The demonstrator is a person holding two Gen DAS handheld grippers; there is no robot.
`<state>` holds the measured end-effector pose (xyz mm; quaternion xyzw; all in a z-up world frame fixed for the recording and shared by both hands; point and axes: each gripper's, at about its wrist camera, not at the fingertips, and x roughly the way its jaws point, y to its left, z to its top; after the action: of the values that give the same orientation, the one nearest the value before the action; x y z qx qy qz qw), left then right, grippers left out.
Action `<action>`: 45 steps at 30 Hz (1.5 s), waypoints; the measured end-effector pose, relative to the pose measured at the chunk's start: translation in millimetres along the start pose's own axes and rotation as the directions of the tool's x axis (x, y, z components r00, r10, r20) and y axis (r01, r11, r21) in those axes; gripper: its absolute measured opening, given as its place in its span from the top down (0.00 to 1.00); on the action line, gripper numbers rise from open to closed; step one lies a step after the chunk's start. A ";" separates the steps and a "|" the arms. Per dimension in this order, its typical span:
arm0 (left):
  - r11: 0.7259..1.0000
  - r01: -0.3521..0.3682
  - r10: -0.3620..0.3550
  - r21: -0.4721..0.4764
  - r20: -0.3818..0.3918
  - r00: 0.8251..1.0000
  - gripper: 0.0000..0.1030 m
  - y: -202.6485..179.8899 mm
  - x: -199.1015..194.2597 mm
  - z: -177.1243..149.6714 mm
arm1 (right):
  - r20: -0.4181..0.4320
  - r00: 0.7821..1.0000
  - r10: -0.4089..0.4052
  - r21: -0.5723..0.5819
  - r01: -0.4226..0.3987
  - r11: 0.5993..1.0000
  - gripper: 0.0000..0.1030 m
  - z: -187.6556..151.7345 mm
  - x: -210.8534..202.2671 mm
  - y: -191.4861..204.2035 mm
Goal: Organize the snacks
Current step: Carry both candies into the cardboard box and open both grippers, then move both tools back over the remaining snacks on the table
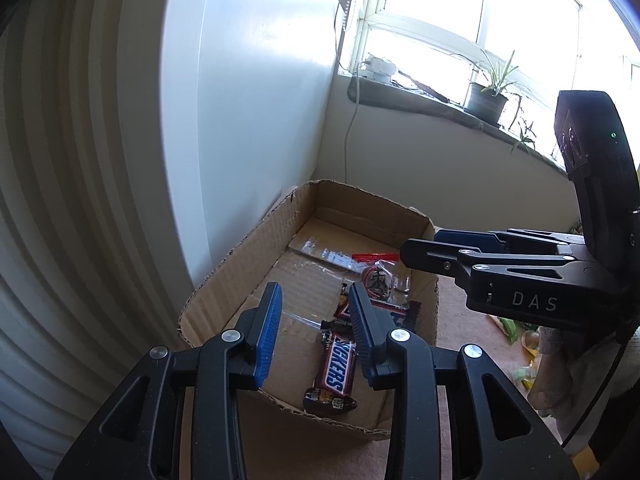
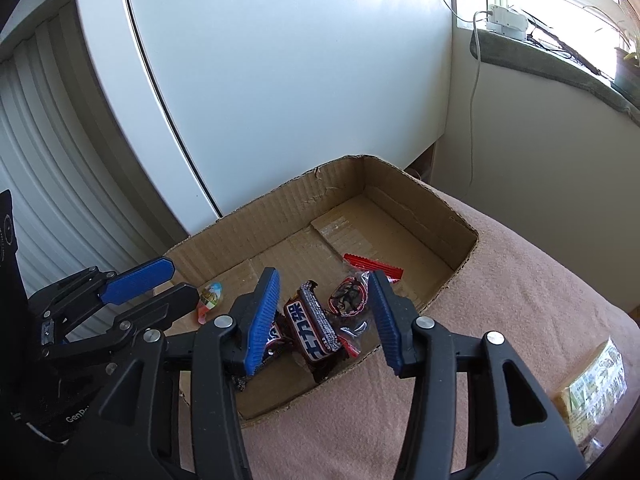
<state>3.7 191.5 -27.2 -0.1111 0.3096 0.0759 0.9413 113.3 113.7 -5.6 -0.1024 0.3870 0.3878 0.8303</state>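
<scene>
A shallow cardboard box [image 2: 280, 208] sits on a pink blanket and holds several snacks. In the right wrist view my right gripper [image 2: 324, 276] hangs open over its near end. A brown bar with white lettering [image 2: 312, 320] lies tilted below the pads, untouched, beside a clear red-sealed packet [image 2: 350, 296]. A small colourful candy [image 2: 210, 296] lies near my left gripper [image 2: 182, 280]. In the left wrist view my left gripper [image 1: 316, 288] stands open above the box [image 1: 240, 256], with a Snickers bar [image 1: 334, 368] lying on the floor beneath it. The right gripper [image 1: 420, 246] reaches in from the right.
The pink blanket [image 2: 520, 300] spreads to the right of the box, with a wrapped green-printed pack [image 2: 592, 384] near its edge. A white cabinet door [image 2: 280, 80] stands close behind the box. Potted plants [image 1: 486, 100] line the windowsill, and a cable hangs down the wall.
</scene>
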 end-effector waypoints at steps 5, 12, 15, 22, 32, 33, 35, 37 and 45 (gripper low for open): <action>1.000 0.005 -0.005 0.012 0.009 1.000 0.68 -6.9 -6.4 0.1 | 0.021 1.000 -0.013 0.011 0.013 1.000 0.51 -4.2 -14.6 -5.1; 0.999 0.021 -0.021 0.030 0.018 1.000 0.61 -20.5 -13.5 -0.6 | 0.054 0.998 -0.045 0.023 0.044 0.999 0.45 -14.3 -38.4 -13.1; 0.999 0.028 -0.029 0.043 0.021 0.999 0.61 -28.3 -16.6 -1.4 | 0.070 0.996 -0.061 0.025 0.059 0.998 0.33 -19.9 -49.5 -16.8; 0.996 0.054 -0.055 0.068 0.021 0.998 0.49 -45.6 -19.1 -4.7 | 0.089 0.991 -0.103 0.052 0.099 0.994 0.24 -37.6 -74.1 -33.1; 0.988 0.122 -0.120 0.099 -0.019 0.993 0.46 -77.3 -14.5 -18.1 | 0.090 0.976 -0.196 0.114 0.185 0.976 0.14 -85.6 -121.5 -78.8; 0.986 0.130 -0.128 0.103 -0.028 0.991 0.46 -81.4 -12.4 -20.1 | 0.086 0.976 -0.202 0.129 0.191 0.973 0.14 -91.9 -126.5 -86.1; 0.982 0.150 -0.145 0.113 -0.048 0.988 0.46 -90.3 -8.4 -24.1 | 0.072 0.973 -0.218 0.155 0.205 0.966 0.14 -104.9 -135.6 -99.7; 0.977 0.172 -0.164 0.124 -0.067 0.984 0.46 -98.8 -4.5 -26.9 | 0.059 0.968 -0.244 0.179 0.230 0.957 0.14 -118.4 -144.4 -112.3; 0.954 0.261 -0.244 0.146 -0.127 0.962 0.46 -131.4 1.5 -39.2 | -0.009 0.946 -0.323 0.239 0.316 0.918 0.14 -171.6 -171.7 -145.6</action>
<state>10.6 54.9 -37.5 -0.0770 0.3481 -0.0765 0.9312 53.3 -162.6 -17.1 -0.0584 0.3959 0.1999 0.8944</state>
